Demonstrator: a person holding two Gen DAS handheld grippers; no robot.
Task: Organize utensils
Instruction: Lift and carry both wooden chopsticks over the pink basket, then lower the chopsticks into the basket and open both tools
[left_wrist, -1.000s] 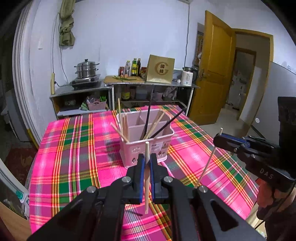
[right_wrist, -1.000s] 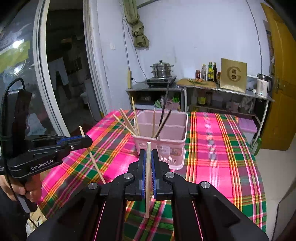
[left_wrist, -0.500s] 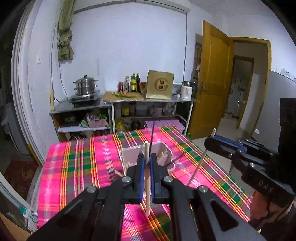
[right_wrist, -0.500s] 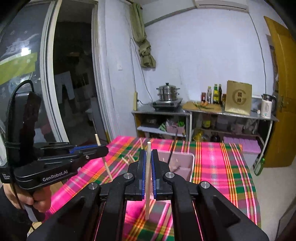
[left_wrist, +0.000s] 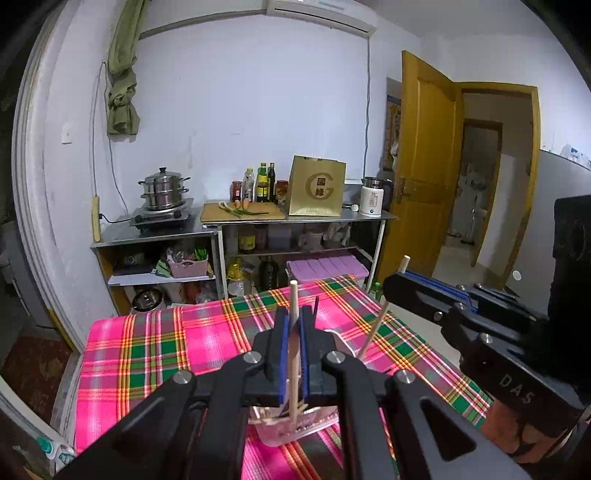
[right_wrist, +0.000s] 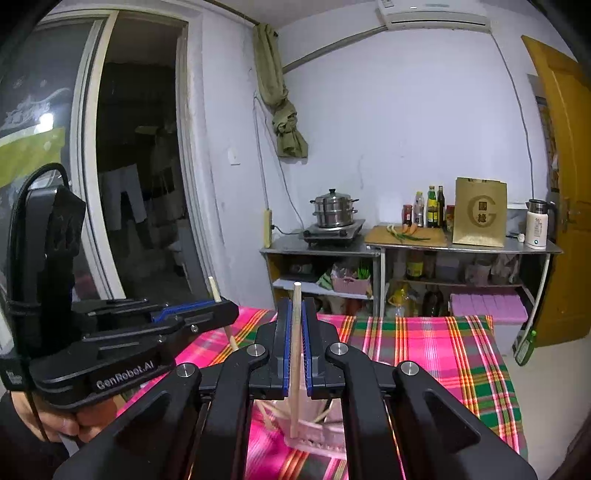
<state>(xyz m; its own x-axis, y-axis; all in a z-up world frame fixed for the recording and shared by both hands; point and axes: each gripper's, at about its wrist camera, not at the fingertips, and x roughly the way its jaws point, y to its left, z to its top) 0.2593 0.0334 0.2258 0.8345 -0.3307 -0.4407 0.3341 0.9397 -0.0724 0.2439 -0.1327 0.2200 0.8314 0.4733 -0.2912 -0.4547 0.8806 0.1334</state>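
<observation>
Since each chopstick is pinched only mid-shaft, I judge either could pivot and miss a slot on the way in. My left gripper (left_wrist: 291, 354) is clamped on an upright chopstick (left_wrist: 293, 306), my right gripper (right_wrist: 295, 350) on another (right_wrist: 295, 332). The caddy (right_wrist: 314, 432) sits at six o'clock under both jaws, on the desk (right_wrist: 443, 350).

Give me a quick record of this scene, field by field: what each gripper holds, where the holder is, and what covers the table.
left gripper: shut on a pale wooden chopstick, held upright
right gripper: shut on another pale wooden chopstick, held upright
pink plastic utensil holder: on the table, mostly hidden behind both grippers, chopsticks inside
table cover: pink, green and yellow plaid tablecloth
</observation>
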